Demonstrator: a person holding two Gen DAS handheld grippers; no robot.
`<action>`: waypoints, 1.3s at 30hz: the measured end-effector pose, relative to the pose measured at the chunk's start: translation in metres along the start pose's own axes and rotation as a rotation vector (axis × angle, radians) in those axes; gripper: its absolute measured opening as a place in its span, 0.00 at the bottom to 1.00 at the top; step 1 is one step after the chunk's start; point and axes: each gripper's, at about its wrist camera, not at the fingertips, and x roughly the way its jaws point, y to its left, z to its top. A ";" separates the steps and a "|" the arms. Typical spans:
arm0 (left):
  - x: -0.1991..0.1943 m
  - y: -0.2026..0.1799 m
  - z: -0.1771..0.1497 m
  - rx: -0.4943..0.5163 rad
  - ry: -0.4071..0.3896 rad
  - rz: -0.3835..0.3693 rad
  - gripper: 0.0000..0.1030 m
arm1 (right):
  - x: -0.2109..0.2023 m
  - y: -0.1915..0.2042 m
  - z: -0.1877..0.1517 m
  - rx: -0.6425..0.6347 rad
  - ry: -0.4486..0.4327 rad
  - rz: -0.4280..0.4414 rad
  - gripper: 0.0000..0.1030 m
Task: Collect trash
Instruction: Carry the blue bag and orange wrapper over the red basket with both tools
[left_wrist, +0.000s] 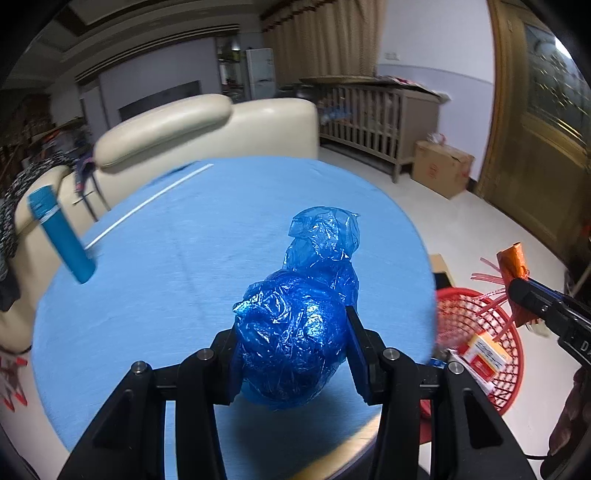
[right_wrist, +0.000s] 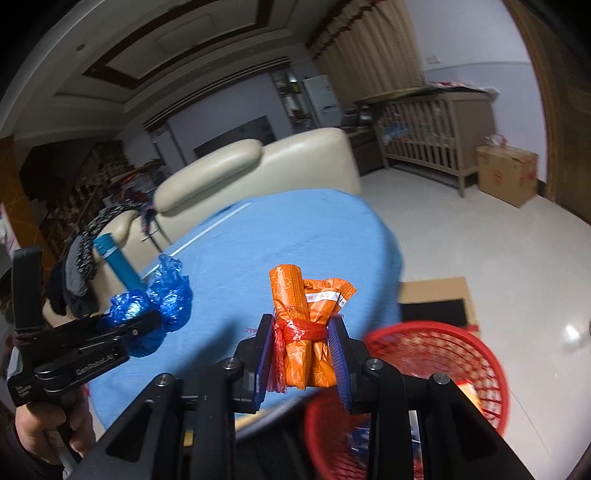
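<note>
My left gripper (left_wrist: 291, 354) is shut on a crumpled blue plastic bag (left_wrist: 299, 325), held above the round table with the blue cloth (left_wrist: 166, 295). In the right wrist view the same bag (right_wrist: 162, 306) and the left gripper (right_wrist: 144, 328) show at the left, with a hand on the grip. My right gripper (right_wrist: 301, 354) is shut on an orange wrapper bundle (right_wrist: 308, 317) tied with red plastic. That bundle (left_wrist: 511, 264) and the right gripper (left_wrist: 524, 295) also show at the right of the left wrist view. A red mesh basket (right_wrist: 476, 362) stands low beside the table, a red-and-white box (left_wrist: 484, 354) inside it.
A blue cylindrical bottle (left_wrist: 61, 236) stands at the table's left edge, and a white straw (left_wrist: 147, 203) lies on the cloth. A cream sofa (left_wrist: 207, 125) is behind the table. Flat cardboard (right_wrist: 436, 295) lies on the floor, with a cardboard box (left_wrist: 439, 166) and a wooden crib (left_wrist: 376, 118) farther back.
</note>
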 end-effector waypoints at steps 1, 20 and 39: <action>0.002 -0.009 0.001 0.015 0.006 -0.013 0.47 | -0.002 -0.007 -0.002 0.008 0.002 -0.009 0.31; 0.017 -0.121 0.005 0.225 0.062 -0.148 0.47 | -0.009 -0.103 -0.038 0.165 0.065 -0.138 0.31; 0.020 -0.137 0.004 0.272 0.081 -0.175 0.47 | 0.002 -0.117 -0.049 0.204 0.116 -0.155 0.31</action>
